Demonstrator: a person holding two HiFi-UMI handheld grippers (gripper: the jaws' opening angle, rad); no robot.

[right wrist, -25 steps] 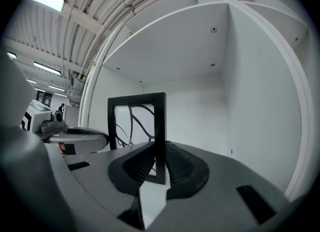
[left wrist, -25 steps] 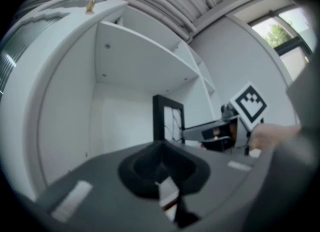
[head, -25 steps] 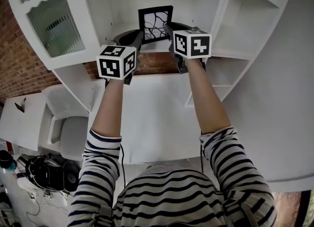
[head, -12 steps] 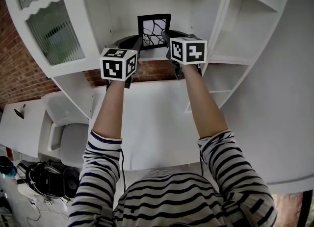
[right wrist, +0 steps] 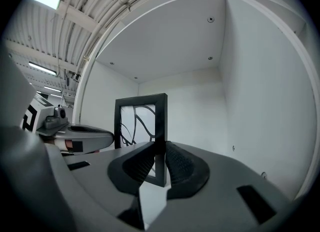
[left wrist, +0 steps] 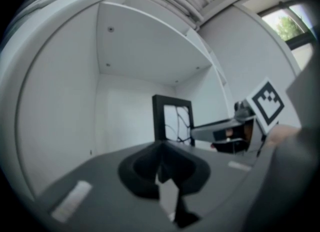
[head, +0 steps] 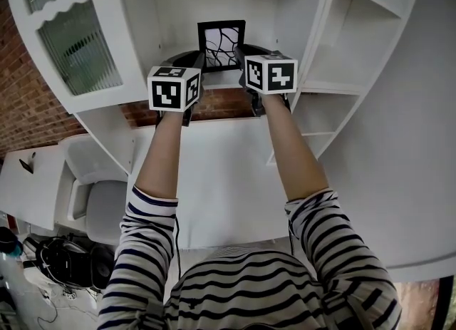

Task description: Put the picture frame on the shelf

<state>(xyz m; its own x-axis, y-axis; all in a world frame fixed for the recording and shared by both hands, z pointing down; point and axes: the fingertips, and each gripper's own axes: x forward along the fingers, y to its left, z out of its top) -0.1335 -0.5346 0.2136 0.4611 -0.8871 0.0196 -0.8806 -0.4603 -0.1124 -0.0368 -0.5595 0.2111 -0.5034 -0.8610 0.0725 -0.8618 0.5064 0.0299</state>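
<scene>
A black picture frame (head: 221,38) with a white picture crossed by dark lines stands upright inside the white shelf (head: 217,83) compartment. My left gripper (head: 201,61) is at its lower left edge, and my right gripper (head: 240,54) at its lower right edge. In the left gripper view the jaws (left wrist: 161,148) are shut on the frame's (left wrist: 175,121) left edge. In the right gripper view the jaws (right wrist: 160,148) pinch the right edge of the frame (right wrist: 140,121). Its lower edge sits at the shelf floor; contact cannot be told.
A cabinet door with ribbed glass (head: 71,36) hangs open at the left. Smaller shelf compartments (head: 356,36) lie to the right. Below are a brick wall (head: 28,107), a white table (head: 221,172), a chair (head: 100,207) and a dark bag (head: 64,250) on the floor.
Both grippers have moved the frame a little further up and deeper into the shelf compartment. The grips on its two edges have stayed the same.
</scene>
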